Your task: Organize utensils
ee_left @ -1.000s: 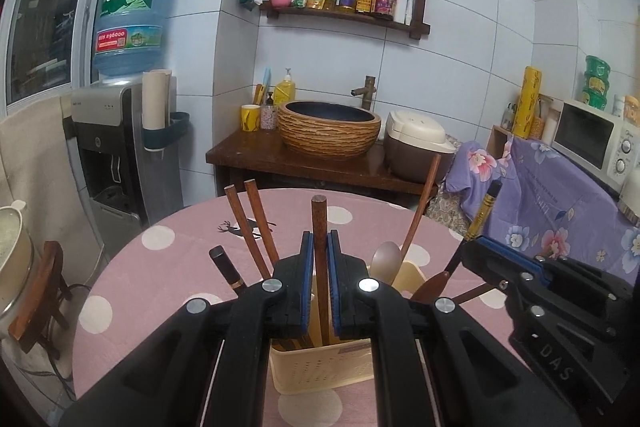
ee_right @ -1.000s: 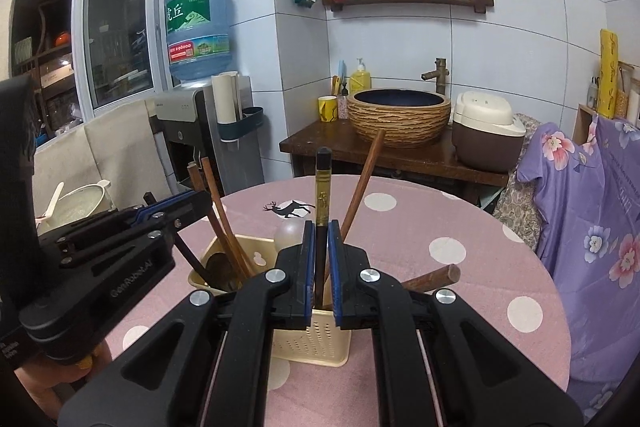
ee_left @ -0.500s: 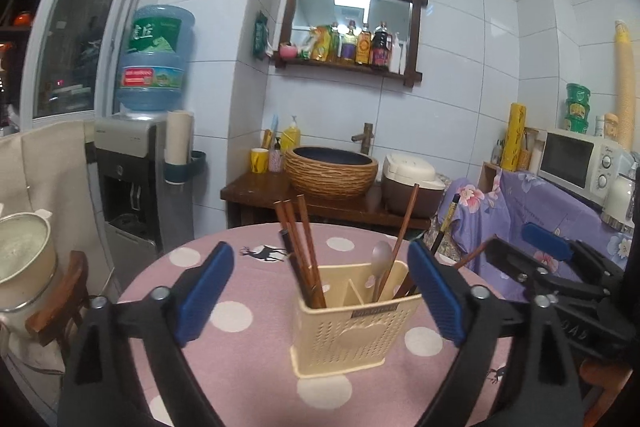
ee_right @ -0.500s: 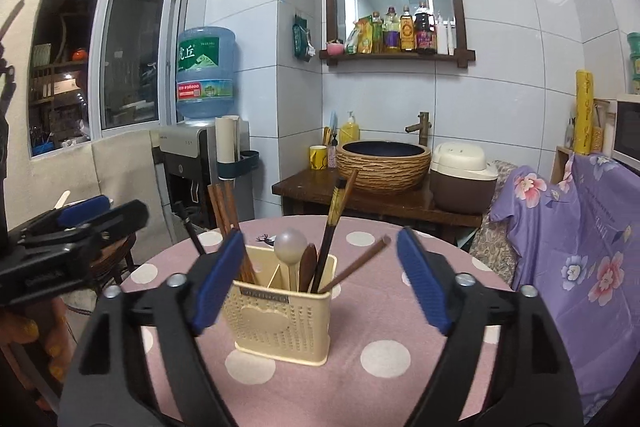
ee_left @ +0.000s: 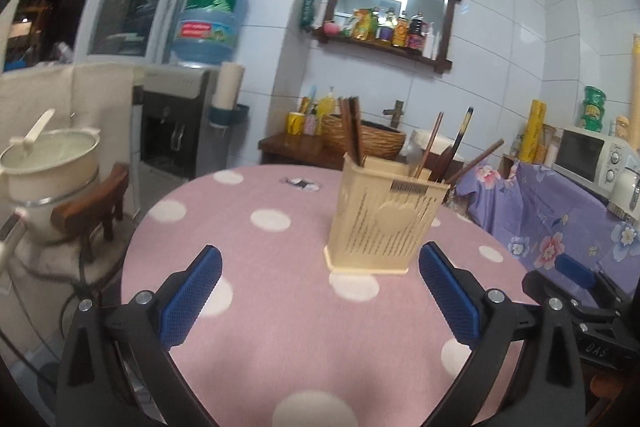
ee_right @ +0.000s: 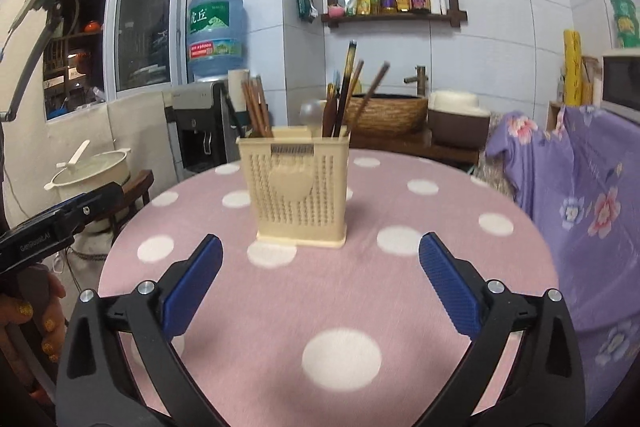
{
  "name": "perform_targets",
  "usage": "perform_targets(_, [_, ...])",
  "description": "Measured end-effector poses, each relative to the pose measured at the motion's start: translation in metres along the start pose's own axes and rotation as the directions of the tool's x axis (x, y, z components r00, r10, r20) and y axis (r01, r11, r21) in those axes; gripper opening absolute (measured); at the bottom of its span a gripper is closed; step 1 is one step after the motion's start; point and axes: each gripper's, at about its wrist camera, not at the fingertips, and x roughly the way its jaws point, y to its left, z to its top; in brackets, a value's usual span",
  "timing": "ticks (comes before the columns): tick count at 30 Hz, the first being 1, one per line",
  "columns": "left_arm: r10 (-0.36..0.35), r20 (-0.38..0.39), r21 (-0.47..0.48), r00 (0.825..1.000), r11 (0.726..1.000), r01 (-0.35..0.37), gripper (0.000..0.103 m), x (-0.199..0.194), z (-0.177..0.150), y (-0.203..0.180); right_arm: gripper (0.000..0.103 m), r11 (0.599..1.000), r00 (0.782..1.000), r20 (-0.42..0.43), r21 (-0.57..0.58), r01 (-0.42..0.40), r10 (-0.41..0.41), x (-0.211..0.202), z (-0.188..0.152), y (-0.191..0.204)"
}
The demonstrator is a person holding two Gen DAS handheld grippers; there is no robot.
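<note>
Both hand-held grippers, left (ee_left: pixel 319 281) and right (ee_right: pixel 321 273), gape wide, empty; cream perforated plastic utensil caddy (ee_right: pixel 298 189) (chopsticks, spoons inside) frame centre on pink polka-dot worktop (ee_right: pixel 400 291).

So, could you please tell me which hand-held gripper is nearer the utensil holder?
Hard to tell. The left hand-held gripper and right hand-held gripper both hover open, short of the utensil holder.

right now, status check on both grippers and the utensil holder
Left gripper open, empty. Right gripper open, empty. Utensil holder upright on pink dotted table, chopsticks and spoon standing inside. Nothing between grippers and holder.
</note>
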Motion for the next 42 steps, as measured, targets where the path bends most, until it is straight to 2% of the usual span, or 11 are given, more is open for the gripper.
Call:
perform_targets(5, [0.025, -0.028, -0.015, 0.999, 1.0, -0.025, 0.098, -0.024, -0.027, 0.01, 0.097, 1.0, 1.0, -0.021, -0.006, 0.022, -0.022, -0.022, -0.035, 0.008])
perform_targets(9, [0.076, 0.012, 0.016, 0.997, 0.997, -0.076, 0.098, -0.05, -0.034, 0.016, 0.097, 1.0, 1.0, 0.009, 0.017, 0.007, -0.007, -0.052, -0.044, 0.007])
perform_targets(13, [0.061, 0.031, 0.027, 0.998, 0.998, -0.061, 0.098, -0.072, -0.035, 0.016, 0.097, 1.0, 0.999, 0.051, 0.028, 0.0, -0.002, -0.08, -0.042, 0.007])
perform_targets(16, [0.057, 0.077, 0.048, 0.995, 0.997, -0.061, 0.098, -0.089, -0.037, 0.006, 0.097, 1.0, 0.996, 0.091, 0.022, 0.005, -0.007, -0.099, -0.041, 0.011])
perform_targets(18, [0.044, 0.11, 0.055, 0.993, 0.997, -0.05, 0.098, -0.1, -0.04, -0.003, 0.097, 1.0, 0.992, 0.121, 0.019, 0.023, -0.025, -0.113, -0.046, 0.015])
perform_targets(22, [0.034, 0.127, 0.07, 0.991, 0.997, -0.044, 0.098, -0.113, -0.05, -0.018, 0.097, 0.997, 0.985, 0.15, 0.02, 0.08, -0.082, -0.131, -0.057, 0.024])
perform_targets(26, [0.032, 0.149, 0.064, 0.988, 0.997, -0.042, 0.098, -0.124, -0.058, -0.028, 0.097, 0.994, 0.979, 0.174, 0.022, 0.103, -0.105, -0.142, -0.059, 0.026])
perform_targets(31, [0.033, 0.166, 0.105, 0.986, 0.993, -0.051, 0.098, -0.127, -0.06, -0.037, 0.097, 0.995, 0.98, 0.173, 0.039, 0.09, -0.095, -0.144, -0.06, 0.023])
perform_targets(42, [0.026, 0.161, 0.091, 0.987, 0.995, -0.041, 0.098, -0.129, -0.062, -0.037, 0.097, 0.996, 0.985, 0.158, 0.064, 0.066, -0.075, -0.14, -0.061, 0.021])
